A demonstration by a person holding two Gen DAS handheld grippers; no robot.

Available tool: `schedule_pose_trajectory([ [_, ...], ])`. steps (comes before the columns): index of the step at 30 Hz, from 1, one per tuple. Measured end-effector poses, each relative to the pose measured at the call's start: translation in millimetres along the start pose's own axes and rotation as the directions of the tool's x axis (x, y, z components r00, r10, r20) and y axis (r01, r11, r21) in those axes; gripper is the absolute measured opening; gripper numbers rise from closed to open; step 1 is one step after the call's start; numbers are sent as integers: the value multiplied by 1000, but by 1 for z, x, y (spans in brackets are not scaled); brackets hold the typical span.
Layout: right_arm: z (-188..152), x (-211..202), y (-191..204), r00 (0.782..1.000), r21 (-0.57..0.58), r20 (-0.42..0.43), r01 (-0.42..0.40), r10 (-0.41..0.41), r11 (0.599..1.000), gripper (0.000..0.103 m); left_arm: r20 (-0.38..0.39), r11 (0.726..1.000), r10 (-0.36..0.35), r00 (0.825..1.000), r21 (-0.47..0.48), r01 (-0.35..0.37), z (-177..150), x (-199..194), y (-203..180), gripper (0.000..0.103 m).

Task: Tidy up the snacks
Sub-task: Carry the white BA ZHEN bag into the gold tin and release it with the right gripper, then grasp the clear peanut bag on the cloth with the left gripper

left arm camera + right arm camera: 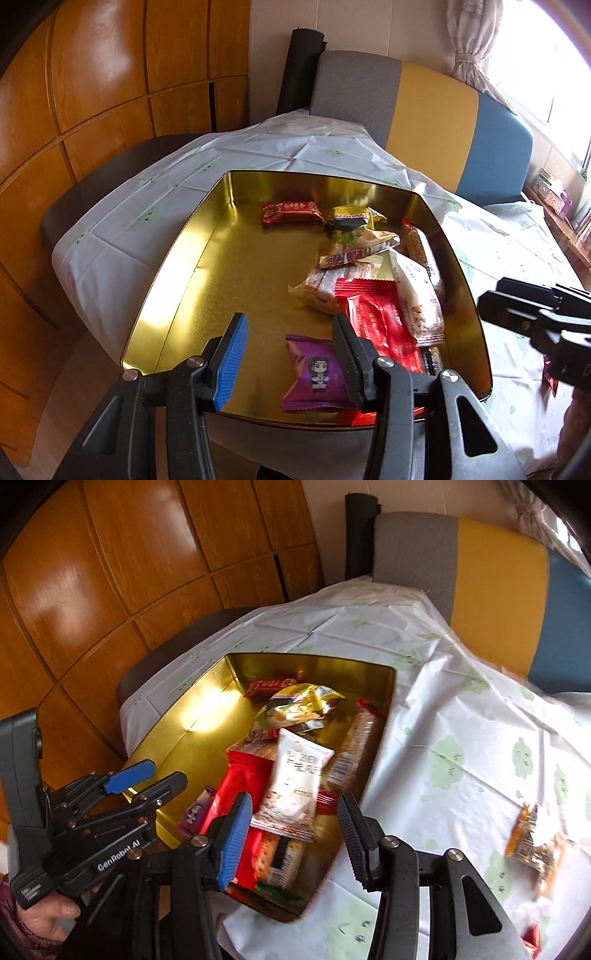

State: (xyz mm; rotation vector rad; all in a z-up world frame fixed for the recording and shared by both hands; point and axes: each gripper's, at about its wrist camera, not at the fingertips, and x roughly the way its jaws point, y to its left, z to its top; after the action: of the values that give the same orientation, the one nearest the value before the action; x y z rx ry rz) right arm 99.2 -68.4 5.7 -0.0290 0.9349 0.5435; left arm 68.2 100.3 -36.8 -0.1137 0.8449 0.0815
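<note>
A gold tin box [184, 258] [177, 746] sits on the table and holds several snack packets along its right side. A purple packet [316, 373] lies near the front, under my left gripper [291, 350], which is open and empty above the box. A white packet [295, 779] lies on top of a red packet [243, 775]. My right gripper [295, 834] is open and empty above the box's near right corner. An orange-and-clear packet [535, 842] lies loose on the cloth at the right. A red packet [532, 938] shows at the lower right edge.
A white tablecloth [443, 709] with green prints covers the table. A grey, yellow and blue chair back [424, 110] stands behind the table. Wooden cabinet panels [92, 92] fill the left. A window sill with small items [554, 192] is at the far right.
</note>
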Motion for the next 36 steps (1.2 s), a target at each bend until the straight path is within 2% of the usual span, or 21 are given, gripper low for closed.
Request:
schedule_pose_trajectory([
  [8, -18, -30, -39, 996, 27, -1, 94, -94, 995, 52, 5, 1000, -12, 1000, 5, 12, 1, -3, -4, 47],
  [10, -23, -36, -54, 992, 42, -12, 123, -123, 991, 56, 3, 1000, -14, 1000, 9, 14, 0, -3, -5, 47],
  [12, -29, -42, -69, 987, 50, -32, 161, -159, 986, 60, 2, 1000, -17, 1000, 15, 17, 0, -4, -7, 47],
  [18, -44, -65, -116, 968, 112, -68, 247, -241, 962, 61, 4, 999, -24, 1000, 35, 24, -2, -4, -12, 47],
  [23, -53, -83, -155, 949, 164, -76, 314, -305, 935, 65, -2, 998, -28, 1000, 50, 28, -4, -4, -16, 47],
  [25, -57, -88, -171, 937, 180, -82, 348, -338, 920, 69, -3, 998, -33, 999, 56, 33, -5, -5, -18, 47],
  [29, -73, -95, -208, 912, 254, -103, 410, -397, 876, 70, -2, 996, -27, 1000, 81, 27, -7, -8, -25, 47],
  [32, -87, -95, -235, 901, 357, -126, 432, -415, 829, 70, 8, 993, -29, 1000, 110, 28, -7, -12, -34, 47],
  [34, -92, -95, -250, 882, 411, -175, 469, -438, 781, 70, 7, 991, -36, 999, 127, 35, -6, -14, -40, 47],
  [36, -92, -103, -259, 890, 461, -150, 449, -431, 765, 70, 8, 989, -51, 999, 139, 50, -4, -17, -47, 47],
])
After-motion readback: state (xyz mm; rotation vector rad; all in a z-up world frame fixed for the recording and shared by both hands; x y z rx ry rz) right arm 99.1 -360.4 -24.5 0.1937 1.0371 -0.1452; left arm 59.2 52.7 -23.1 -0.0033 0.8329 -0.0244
